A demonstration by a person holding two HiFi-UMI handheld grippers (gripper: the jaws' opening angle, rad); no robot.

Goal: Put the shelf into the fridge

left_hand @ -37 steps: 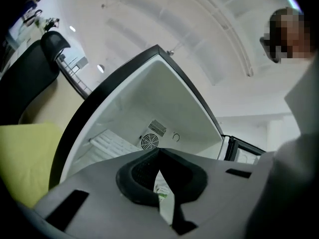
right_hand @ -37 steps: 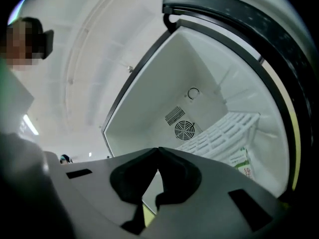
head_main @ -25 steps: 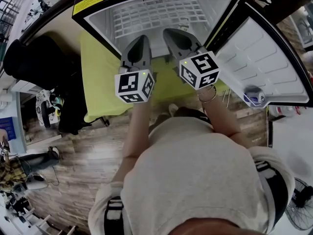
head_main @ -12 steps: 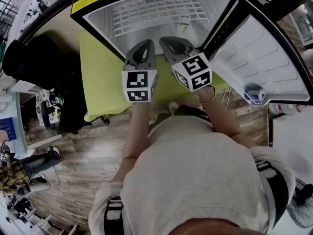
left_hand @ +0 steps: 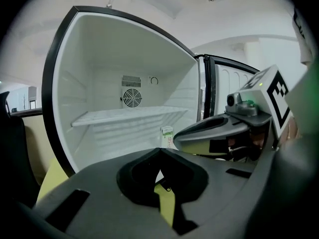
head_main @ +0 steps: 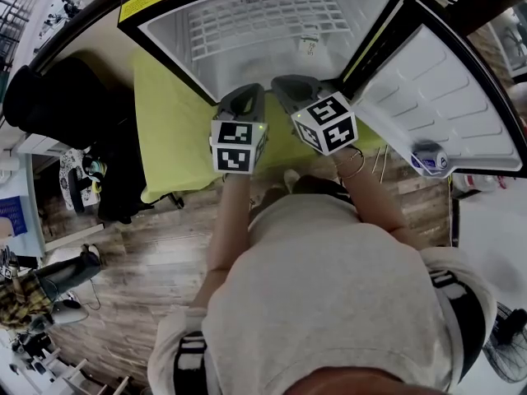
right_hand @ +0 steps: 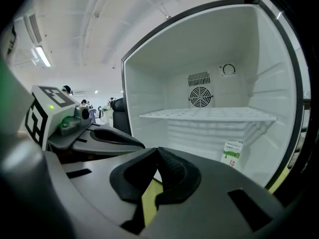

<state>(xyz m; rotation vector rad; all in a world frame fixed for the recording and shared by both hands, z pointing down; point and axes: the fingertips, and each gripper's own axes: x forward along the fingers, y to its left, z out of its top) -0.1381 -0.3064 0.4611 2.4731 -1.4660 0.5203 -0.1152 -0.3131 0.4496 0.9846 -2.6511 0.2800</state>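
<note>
We begin with the left gripper. Its two dark jaws are pressed together at the tips and nothing is between them. The right gripper is the same: its jaws are together and empty, and one black pad has a fine ribbed texture. In the head view both grippers stand side by side, close to each other, just in front of the open fridge. They are above a yellow-green cloth. Each gripper has a grey smooth plastic body and carries a white cube with black square markers.

The shelf is not held by any gripper. It lies inside the fridge, ahead of both grippers and apart from them. It is flat and level, about half way up the cavity, and its two sides rest on the side walls. The shelf is white and has the form of a grid with many small square openings.

The inside walls of the fridge are white and smooth, with moulded ridges on the sides. The frame around the opening is black. On the back wall, above the shelf, we see a round fan grille. Under the shelf a small carton with green print stands upright on the bottom. The door is open to the right, and its inner side is white and ribbed. The floor is of wooden planks.
</note>
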